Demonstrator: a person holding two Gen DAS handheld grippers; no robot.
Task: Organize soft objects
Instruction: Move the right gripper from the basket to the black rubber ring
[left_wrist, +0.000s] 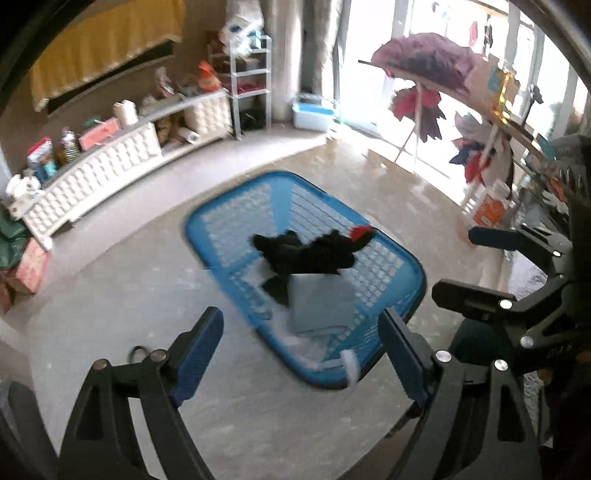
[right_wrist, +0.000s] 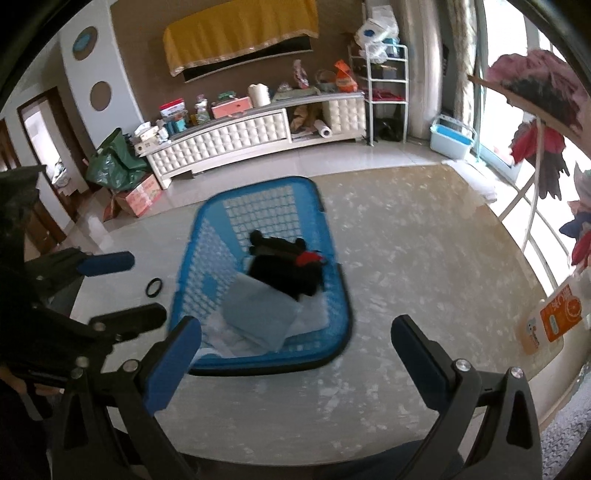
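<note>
A blue plastic basket (left_wrist: 207, 225) sits on a round marble table; it also shows in the right wrist view (right_wrist: 336, 280). In it lie a black plush toy (left_wrist: 314, 253) with a red patch, a folded grey-blue cloth (left_wrist: 321, 304) and white cloth beneath; the toy (right_wrist: 284, 266) and cloth (right_wrist: 258, 314) show in the right view too. My left gripper (left_wrist: 301, 354) is open and empty just before the basket's near rim. My right gripper (right_wrist: 295, 354) is open and empty, also near the rim. Each gripper appears in the other's view: right (left_wrist: 480, 264), left (right_wrist: 129, 290).
A black ring (right_wrist: 154, 287) lies on the table left of the basket. An orange-labelled bottle (right_wrist: 554, 321) stands at the table's right edge. Beyond are a white cabinet (right_wrist: 240, 136), a shelf rack, a clothes rack by the window and boxes on the floor.
</note>
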